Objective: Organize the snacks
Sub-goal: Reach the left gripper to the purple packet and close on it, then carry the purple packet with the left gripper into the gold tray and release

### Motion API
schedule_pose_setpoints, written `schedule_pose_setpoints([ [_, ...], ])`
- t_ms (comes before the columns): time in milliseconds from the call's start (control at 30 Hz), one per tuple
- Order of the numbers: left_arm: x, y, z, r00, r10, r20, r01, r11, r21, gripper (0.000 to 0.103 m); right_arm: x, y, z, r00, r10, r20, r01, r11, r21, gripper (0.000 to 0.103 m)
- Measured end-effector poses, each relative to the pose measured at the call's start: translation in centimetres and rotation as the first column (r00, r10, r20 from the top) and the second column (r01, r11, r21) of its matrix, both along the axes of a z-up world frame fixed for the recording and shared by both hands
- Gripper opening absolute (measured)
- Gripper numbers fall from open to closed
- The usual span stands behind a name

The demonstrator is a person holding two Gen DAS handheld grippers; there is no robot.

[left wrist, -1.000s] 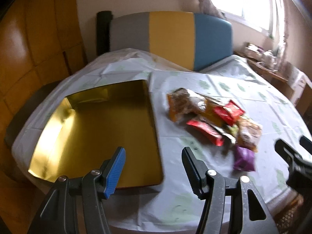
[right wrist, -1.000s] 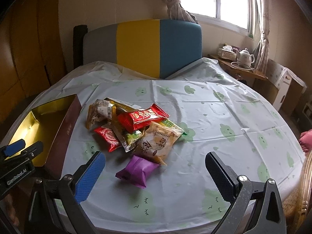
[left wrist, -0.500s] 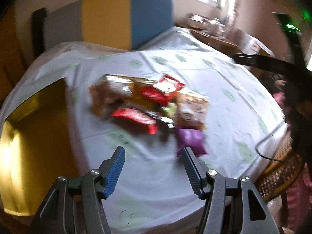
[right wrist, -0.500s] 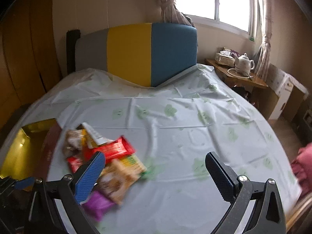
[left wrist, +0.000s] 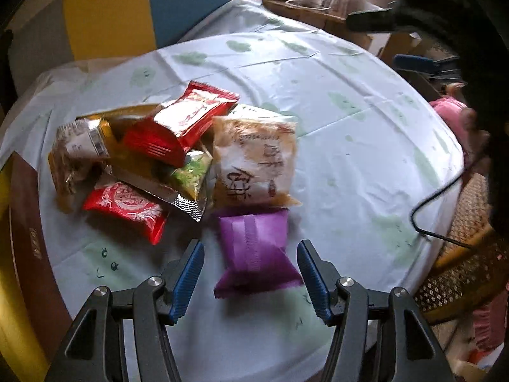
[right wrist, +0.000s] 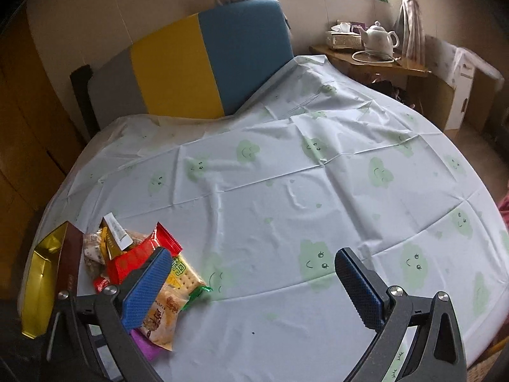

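Swinging away from the gold box (left wrist: 12, 254), my left claw (left wrist: 249, 275) now gapes wide around the purple packet (left wrist: 254, 248), seemingly untouched, on the cloud-print worktop (right wrist: 286, 191). Right claw (right wrist: 251, 286) open, empty; only its view shows the teapot (right wrist: 380, 36) clearly.

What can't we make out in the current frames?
- Gold box: inside cut off by the left edge in the left wrist view, seen edge-on in the right.
- Purple pack: mostly hidden behind the right gripper's finger in the right wrist view.
- Lower snacks in the pile: covered by upper packs, labels blurred.
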State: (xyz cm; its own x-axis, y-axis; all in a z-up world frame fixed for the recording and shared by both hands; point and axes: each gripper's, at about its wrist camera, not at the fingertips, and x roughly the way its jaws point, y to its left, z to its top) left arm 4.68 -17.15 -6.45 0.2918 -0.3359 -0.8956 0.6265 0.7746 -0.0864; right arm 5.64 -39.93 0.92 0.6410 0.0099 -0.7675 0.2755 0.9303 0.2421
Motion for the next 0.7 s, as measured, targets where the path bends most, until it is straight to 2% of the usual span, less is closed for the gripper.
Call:
schedule_pose_setpoints([
  [33, 0.1, -0.1, -0.4, 1.000, 0.003, -0.002, -0.003, 1.000, -0.001, 0.057, 0.0, 0.1, 0.1, 1.000, 0.007, 0.004, -0.007, 1.000, 0.004, 0.103],
  [67, 0.3, -0.2, -0.8, 1.000, 0.006, -0.007, -0.006, 1.000, 0.000, 0.044, 0.0, 0.2, 0.1, 1.000, 0.012, 0.007, -0.012, 1.000, 0.003, 0.103],
  [100, 0.4, 0.1, -1.1, 1.000, 0.009, -0.016, -0.009, 1.000, 0.002, 0.044, 0.1, 0.3, 0.1, 1.000, 0.017, 0.009, -0.017, 1.000, -0.004, 0.103],
  [267, -0.8, 2.3, -0.9, 0.999, 0.026, 0.039, -0.024, 0.999, -0.041, 0.041, 0.6, 1.1, -0.5, 0.998, 0.054, -0.020, -0.055, 0.998, -0.023, 0.103],
  [467, -3.0, 6.6, -0.2, 0.995, 0.071, 0.077, -0.066, 0.996, -0.065, 0.041, 1.0, 1.9, -1.7, 0.990, 0.097, -0.098, -0.100, 0.994, -0.034, 0.103],
  [600, -3.4, 8.7, 0.4, 0.991, 0.110, 0.075, -0.104, 0.991, -0.087, 0.041, 1.5, 2.8, -2.8, 0.977, 0.142, -0.158, -0.148, 0.989, -0.025, 0.103],
  [700, -3.7, 9.9, 1.1, 0.986, 0.139, 0.087, -0.128, 0.984, -0.121, 0.041, 1.5, 4.3, -3.7, 0.955, 0.205, -0.213, -0.208, 0.978, 0.006, 0.102],
])
